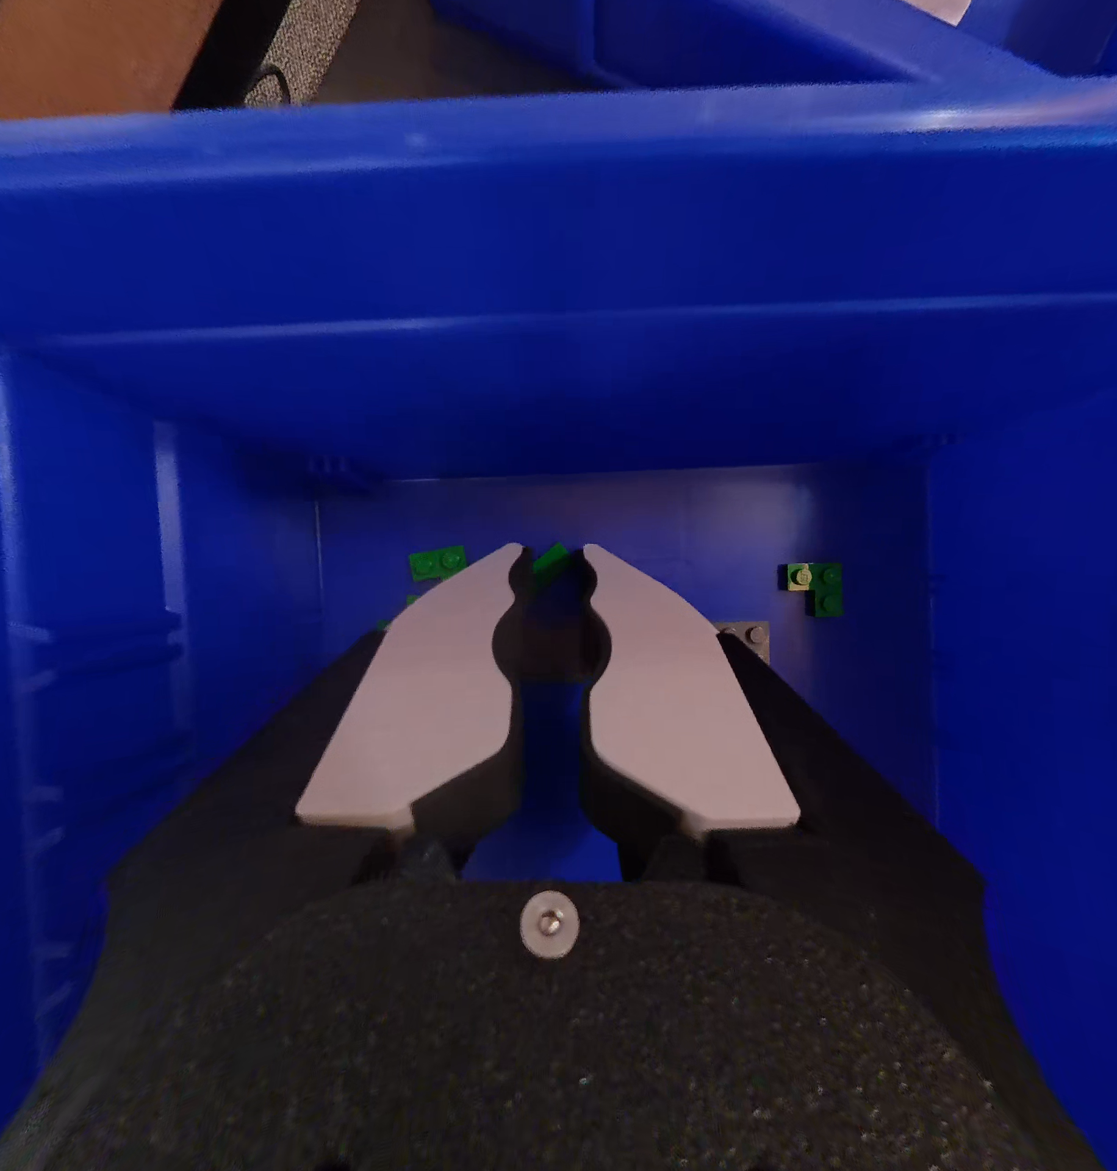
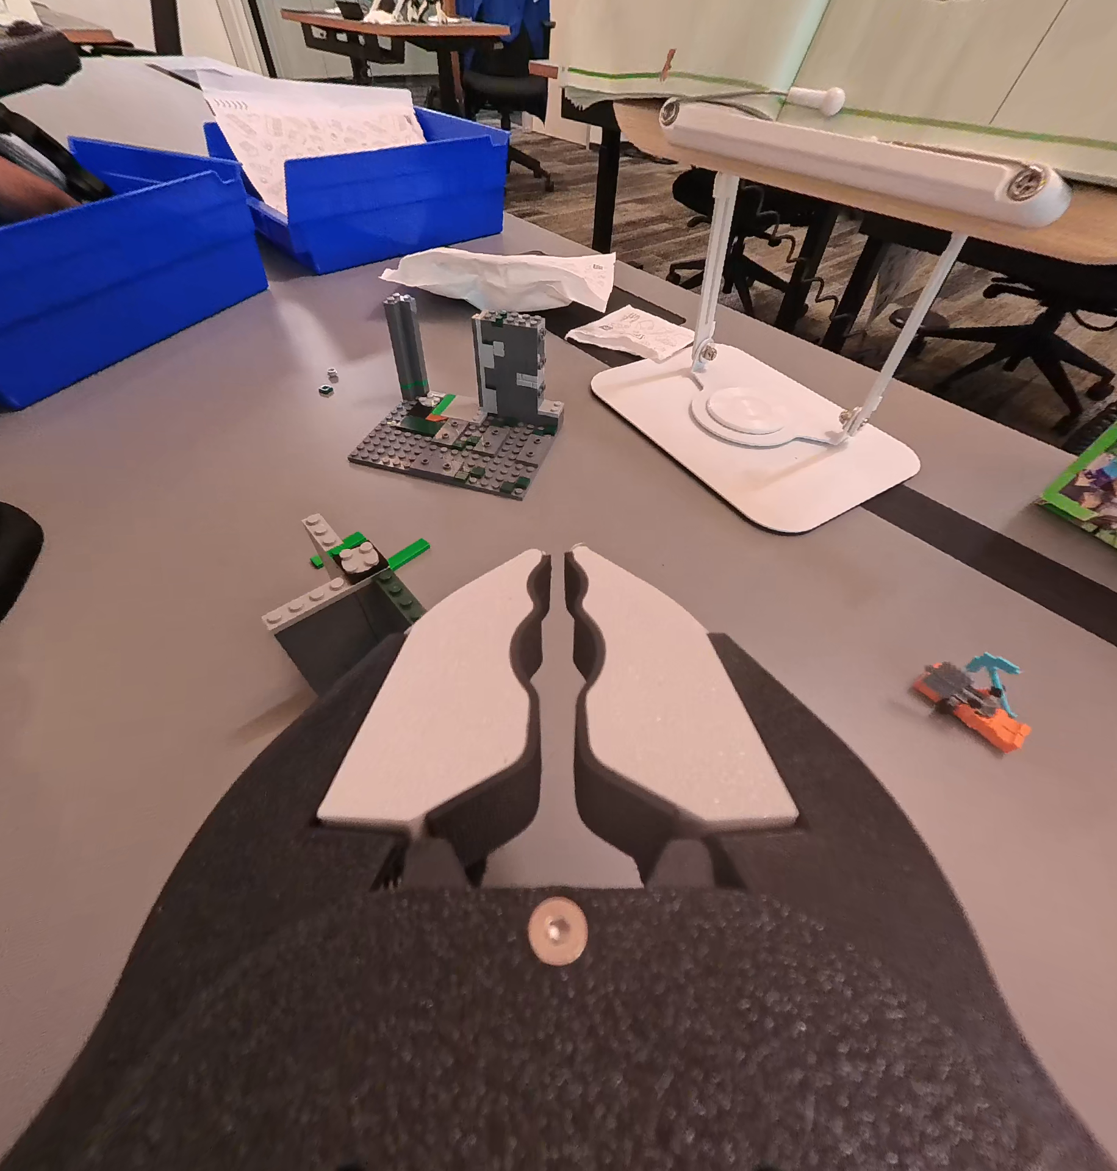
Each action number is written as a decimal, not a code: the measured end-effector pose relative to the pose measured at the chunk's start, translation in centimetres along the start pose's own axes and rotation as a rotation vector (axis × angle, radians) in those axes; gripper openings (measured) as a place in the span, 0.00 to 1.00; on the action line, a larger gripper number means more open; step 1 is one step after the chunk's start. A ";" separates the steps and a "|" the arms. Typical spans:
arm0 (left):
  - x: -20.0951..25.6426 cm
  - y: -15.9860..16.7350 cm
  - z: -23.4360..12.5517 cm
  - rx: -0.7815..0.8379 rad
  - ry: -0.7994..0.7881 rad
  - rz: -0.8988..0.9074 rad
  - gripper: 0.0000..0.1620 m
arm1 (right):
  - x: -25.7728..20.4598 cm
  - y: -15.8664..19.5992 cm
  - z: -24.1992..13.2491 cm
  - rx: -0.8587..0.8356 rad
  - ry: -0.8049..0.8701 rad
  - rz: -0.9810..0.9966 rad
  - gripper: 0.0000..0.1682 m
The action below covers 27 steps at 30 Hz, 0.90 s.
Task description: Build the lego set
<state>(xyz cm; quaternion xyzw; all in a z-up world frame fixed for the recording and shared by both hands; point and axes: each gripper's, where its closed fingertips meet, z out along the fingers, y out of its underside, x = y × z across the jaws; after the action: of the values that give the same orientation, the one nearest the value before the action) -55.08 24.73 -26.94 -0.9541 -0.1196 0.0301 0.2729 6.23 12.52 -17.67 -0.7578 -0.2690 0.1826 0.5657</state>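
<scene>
My left gripper [image 1: 554,552] reaches deep into a blue bin [image 1: 543,253]. Its tips are closed on a small tilted green piece [image 1: 548,560] near the bin floor. A green plate [image 1: 437,563], a green corner assembly [image 1: 815,586] and a grey plate [image 1: 747,633] lie loose in the bin. My right gripper [image 2: 557,557] is shut and empty over the grey table. The partial build [image 2: 454,456], a dark grey baseplate with a grey pillar [image 2: 405,345] and a wall [image 2: 511,367], stands beyond it. A grey and green subassembly [image 2: 346,589] lies just left of the right gripper's fingers.
Two blue bins [image 2: 99,279] [image 2: 384,190] stand at the back left, one holding an instruction sheet. Crumpled white bags [image 2: 505,275] lie behind the build. A white stand [image 2: 758,443] is at the right, with an orange mini build [image 2: 971,703], a green box [image 2: 1107,500] and tiny loose pieces [image 2: 329,383]. From my right tips it is roughly 20 centimeters to the partial build [image 2: 454,456]; from my left, 45 centimeters.
</scene>
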 end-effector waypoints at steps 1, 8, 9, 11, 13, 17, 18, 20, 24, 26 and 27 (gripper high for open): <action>0.0 0.0 0.0 0.000 0.001 0.008 0.08 | 0.0 0.0 0.0 0.002 0.001 0.000 0.02; 0.5 0.4 0.0 -0.041 0.032 0.056 0.06 | 0.1 -0.1 -0.1 0.004 0.003 -0.001 0.02; 0.6 0.6 0.0 -0.048 0.038 0.069 0.06 | 0.1 0.0 -0.1 0.003 0.003 0.000 0.02; 0.9 0.5 -0.3 -0.047 0.053 0.089 0.06 | 0.1 0.0 0.0 0.000 0.003 0.002 0.02; 1.5 0.2 -0.9 -0.035 0.073 0.113 0.06 | 0.1 0.2 0.1 -0.003 0.003 0.003 0.02; 3.2 -1.1 -3.4 0.012 0.120 0.200 0.06 | 0.2 0.4 0.2 -0.010 0.002 0.007 0.02; 3.8 -1.5 -4.1 0.022 0.132 0.227 0.06 | 0.2 0.4 0.2 -0.011 0.001 0.008 0.02; 5.8 -2.1 -6.0 0.054 0.180 0.283 0.06 | 0.1 0.5 0.3 -0.014 0.000 0.007 0.02; 11.3 -2.6 -10.6 0.136 0.262 0.480 0.05 | 0.1 0.5 0.3 -0.016 0.000 0.003 0.02; 15.6 -1.8 -13.0 0.177 0.325 0.603 0.05 | 0.1 0.5 0.3 -0.015 0.002 0.002 0.02; 18.1 -1.1 -14.1 0.195 0.361 0.663 0.05 | 0.1 0.5 0.3 -0.015 0.003 0.001 0.02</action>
<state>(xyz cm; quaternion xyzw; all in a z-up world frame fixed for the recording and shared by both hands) -36.05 22.79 -14.25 -0.9006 0.2485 -0.0403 0.3543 6.28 12.72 -18.21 -0.7625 -0.2690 0.1799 0.5603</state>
